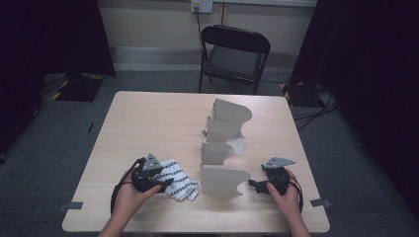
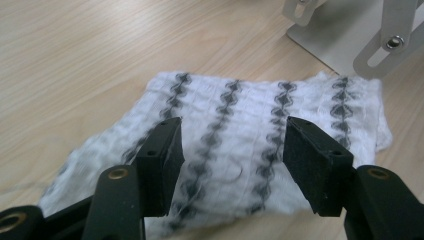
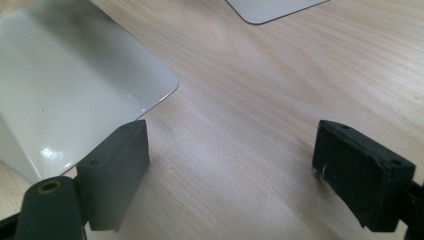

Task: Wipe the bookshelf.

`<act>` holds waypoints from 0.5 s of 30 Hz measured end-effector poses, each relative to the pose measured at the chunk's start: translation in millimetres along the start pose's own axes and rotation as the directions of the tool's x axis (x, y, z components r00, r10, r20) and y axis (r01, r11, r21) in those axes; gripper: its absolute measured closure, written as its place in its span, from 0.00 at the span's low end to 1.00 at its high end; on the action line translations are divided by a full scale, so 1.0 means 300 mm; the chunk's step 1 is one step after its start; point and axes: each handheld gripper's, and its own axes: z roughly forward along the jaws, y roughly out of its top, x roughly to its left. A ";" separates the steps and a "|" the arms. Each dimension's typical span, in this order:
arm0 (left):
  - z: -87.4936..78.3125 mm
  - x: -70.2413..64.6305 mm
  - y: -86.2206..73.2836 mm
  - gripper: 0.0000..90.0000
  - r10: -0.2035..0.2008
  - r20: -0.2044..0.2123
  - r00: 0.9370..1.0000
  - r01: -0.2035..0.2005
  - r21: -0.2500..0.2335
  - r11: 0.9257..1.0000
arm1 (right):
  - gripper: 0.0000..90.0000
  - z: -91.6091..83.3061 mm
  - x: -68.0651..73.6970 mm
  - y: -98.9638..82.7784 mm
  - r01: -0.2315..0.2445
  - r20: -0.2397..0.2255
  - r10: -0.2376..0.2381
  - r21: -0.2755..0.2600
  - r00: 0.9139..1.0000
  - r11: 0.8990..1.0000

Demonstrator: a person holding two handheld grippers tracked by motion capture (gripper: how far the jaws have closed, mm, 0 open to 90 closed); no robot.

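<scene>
Left gripper: my jaws stand apart, nothing clamped. Under and just ahead of them lies the white crinkled cloth with dark wavy stripes, flat on the pale wood-grain table. The cloth spans the gap between both pads and runs past each outward; I cannot tell whether the pad tips touch the fabric or hang just above it. Beyond the cloth's far edge, ahead and to the right of the jaws, I see the base and slotted brackets of the grey metal divider rack.

From the high view the left gripper sits at the cloth's near-left side, the rack just beyond it.

Right gripper: jaws wide apart, bare table between them. A glossy grey rounded plate of the rack lies just ahead of the left-hand jaw, its corner near the pad. In the high view this gripper points at the rack's nearest panel.
</scene>
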 end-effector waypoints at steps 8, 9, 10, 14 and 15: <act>-0.023 0.047 -0.050 0.64 -0.070 -0.050 0.996 0.072 0.049 0.996 | 0.16 -0.001 0.002 -0.001 -0.005 0.001 0.005 0.001 1.000 1.000; -0.020 0.052 -0.052 0.67 -0.074 -0.053 0.996 0.077 0.052 0.996 | 0.16 -0.001 0.002 -0.001 -0.006 0.001 0.006 0.002 1.000 1.000; -0.015 0.055 -0.053 0.68 -0.076 -0.054 0.996 0.079 0.058 0.995 | 0.16 -0.001 0.002 -0.001 -0.005 0.001 0.005 0.001 1.000 1.000; 0.021 0.063 -0.042 0.70 -0.068 -0.055 0.996 0.071 0.054 0.996 | 0.16 -0.001 0.002 -0.001 -0.005 0.002 0.005 0.001 1.000 1.000; 0.030 0.067 -0.037 0.69 -0.062 -0.053 0.997 0.065 0.049 0.997 | 0.16 -0.001 0.002 -0.001 -0.005 0.002 0.005 0.001 1.000 1.000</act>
